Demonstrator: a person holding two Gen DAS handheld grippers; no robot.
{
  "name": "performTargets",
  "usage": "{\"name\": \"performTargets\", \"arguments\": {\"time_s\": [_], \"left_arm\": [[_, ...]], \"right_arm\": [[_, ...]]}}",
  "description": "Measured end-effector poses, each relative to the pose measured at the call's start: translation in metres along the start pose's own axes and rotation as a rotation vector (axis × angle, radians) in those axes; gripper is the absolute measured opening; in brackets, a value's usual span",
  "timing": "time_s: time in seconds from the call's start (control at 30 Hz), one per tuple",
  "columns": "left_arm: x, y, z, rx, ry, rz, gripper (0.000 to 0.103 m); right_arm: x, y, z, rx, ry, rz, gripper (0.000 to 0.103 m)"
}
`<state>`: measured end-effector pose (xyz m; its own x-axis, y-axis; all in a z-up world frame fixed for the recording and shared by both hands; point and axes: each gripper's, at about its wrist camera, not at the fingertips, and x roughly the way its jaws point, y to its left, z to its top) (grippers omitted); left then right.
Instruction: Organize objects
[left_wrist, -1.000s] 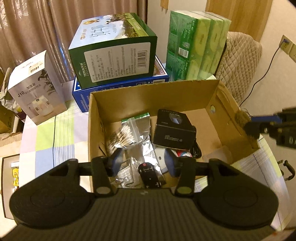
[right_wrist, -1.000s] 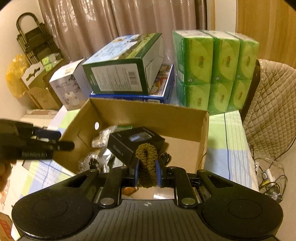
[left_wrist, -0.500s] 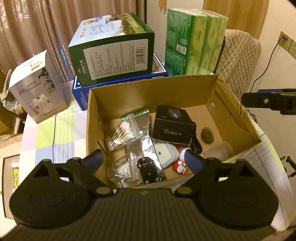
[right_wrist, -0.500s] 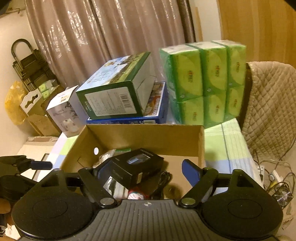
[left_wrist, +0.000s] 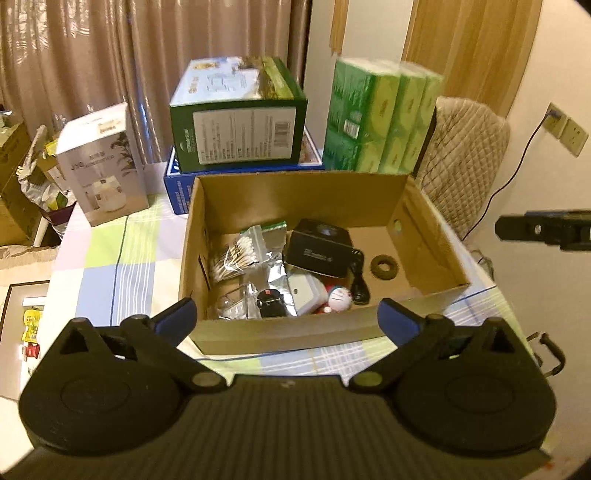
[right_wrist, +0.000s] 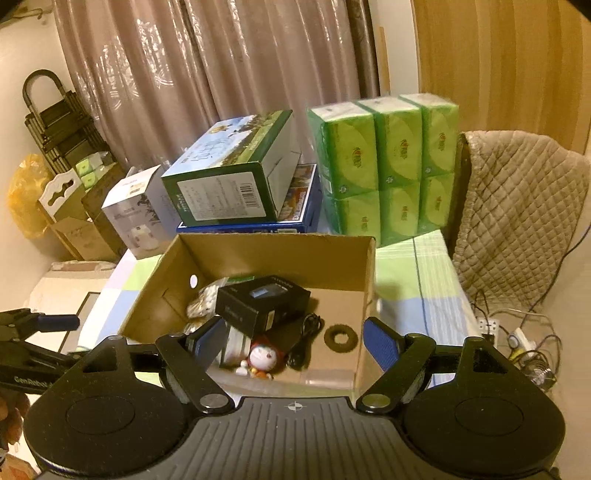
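Note:
An open cardboard box (left_wrist: 295, 192) (right_wrist: 280, 247) stands on the checked tablecloth. Inside lie a brown hair tie (left_wrist: 384, 266) (right_wrist: 340, 338), a black box (left_wrist: 318, 253) (right_wrist: 262, 304), a bag of cotton swabs (left_wrist: 240, 254), a black cable (left_wrist: 359, 273), a Doraemon figure (left_wrist: 339, 298) (right_wrist: 263, 360), a white device and a small black object. My left gripper (left_wrist: 286, 319) is open and empty, above the box's near wall. My right gripper (right_wrist: 293, 343) is open and empty, above the box's near side.
Behind the box a green carton (left_wrist: 238, 125) sits on a blue box (left_wrist: 177, 188). Green tissue packs (left_wrist: 380, 118) stand at the back right, a white box (left_wrist: 101, 166) at the back left. A quilted chair (left_wrist: 461, 162) is right of the table.
The right gripper opened and let go of the hair tie, which now lies on the box floor. The left gripper opened. Both grippers pulled back and up from the box.

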<state>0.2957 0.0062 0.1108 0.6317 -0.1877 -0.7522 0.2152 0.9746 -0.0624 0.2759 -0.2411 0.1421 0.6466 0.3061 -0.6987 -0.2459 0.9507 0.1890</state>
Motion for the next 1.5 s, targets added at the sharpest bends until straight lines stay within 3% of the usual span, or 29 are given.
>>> {"name": "performTargets", "arguments": {"time_s": [0.37, 0.53, 0.8, 0.97, 1.17, 1.5], "left_arm": [[-0.091, -0.026, -0.047, 0.012, -0.073, 0.074, 0.102], [-0.127, -0.04, -0.078, 0.013, -0.09, 0.062, 0.102], [-0.172, -0.057, -0.117, -0.03, -0.131, 0.093, 0.102], [-0.188, -0.067, -0.134, -0.053, -0.143, 0.125, 0.102], [-0.196, -0.07, -0.152, -0.088, -0.134, 0.113, 0.102], [-0.187, -0.067, -0.173, -0.114, -0.097, 0.117, 0.102]], "right_arm": [[-0.077, 0.039, -0.053, -0.109, -0.014, -0.038, 0.079], [-0.104, 0.05, -0.085, -0.129, -0.008, -0.07, 0.079], [-0.149, 0.058, -0.128, -0.093, -0.045, -0.072, 0.079], [-0.163, 0.063, -0.149, -0.082, -0.031, -0.069, 0.079], [-0.173, 0.064, -0.163, -0.059, -0.027, -0.068, 0.079], [-0.173, 0.067, -0.182, -0.05, -0.002, -0.082, 0.079]]}}
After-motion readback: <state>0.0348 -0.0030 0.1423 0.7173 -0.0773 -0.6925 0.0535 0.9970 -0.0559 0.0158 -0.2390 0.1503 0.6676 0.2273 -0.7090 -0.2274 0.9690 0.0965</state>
